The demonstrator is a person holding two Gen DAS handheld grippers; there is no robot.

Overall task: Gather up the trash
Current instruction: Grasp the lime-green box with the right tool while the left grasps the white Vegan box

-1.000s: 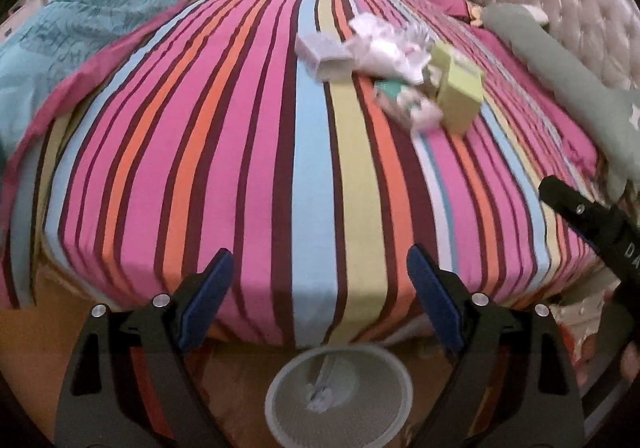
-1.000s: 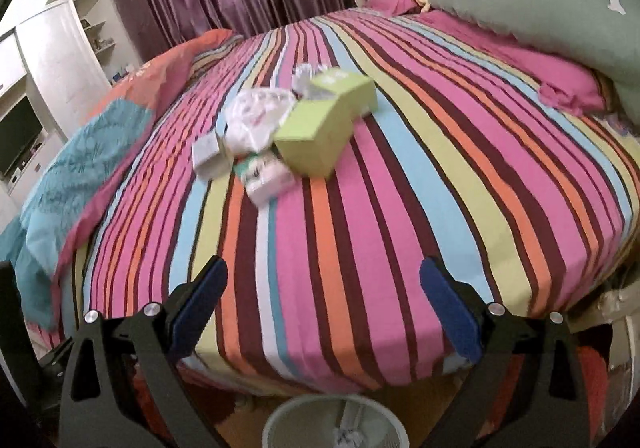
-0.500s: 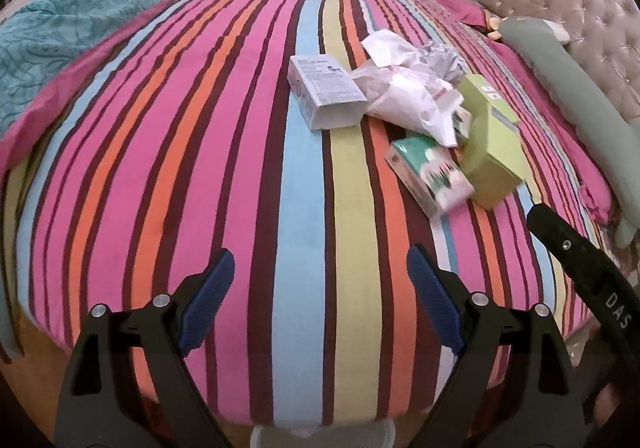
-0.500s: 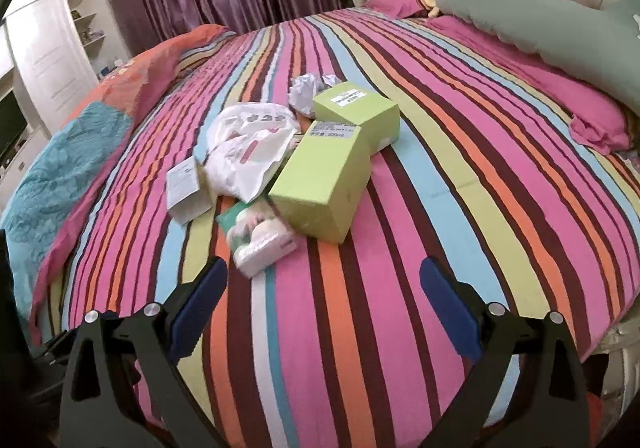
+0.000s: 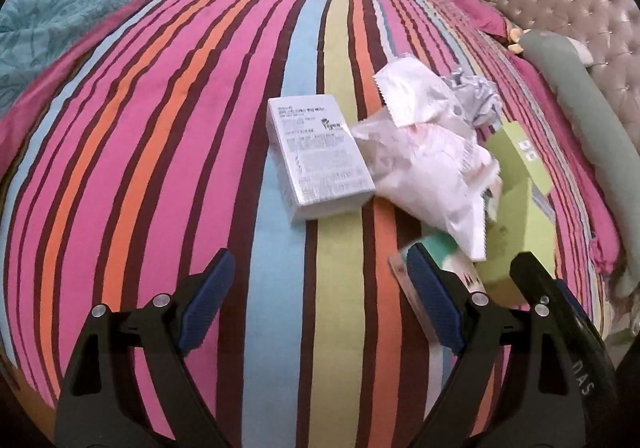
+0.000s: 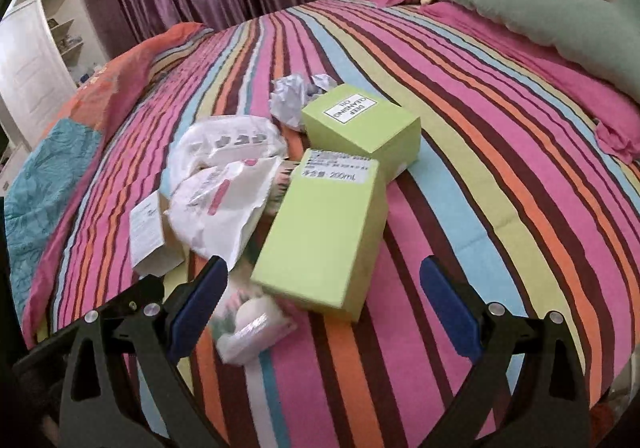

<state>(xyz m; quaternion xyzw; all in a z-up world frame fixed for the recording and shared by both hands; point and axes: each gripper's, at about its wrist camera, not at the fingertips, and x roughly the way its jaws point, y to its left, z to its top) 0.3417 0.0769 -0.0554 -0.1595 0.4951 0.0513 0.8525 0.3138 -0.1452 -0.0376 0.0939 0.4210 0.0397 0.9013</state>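
The striped bedspread lies bare and wide on the curtain side of the trash pile, with more free stripe between the pile and the green bolster by the headboard. My left gripper is spread wide with nothing between its pads, and the white printed box lies just ahead of it, at the pile's near-left corner. My right gripper is also spread and empty, the nearer lime-green box sitting straight ahead between its fingers. A small soft packet lies by its left finger. White plastic bags sit between the boxes. The farther green box reads "DEEP CLEANSING OIL"; the nearer one reads "200mL"
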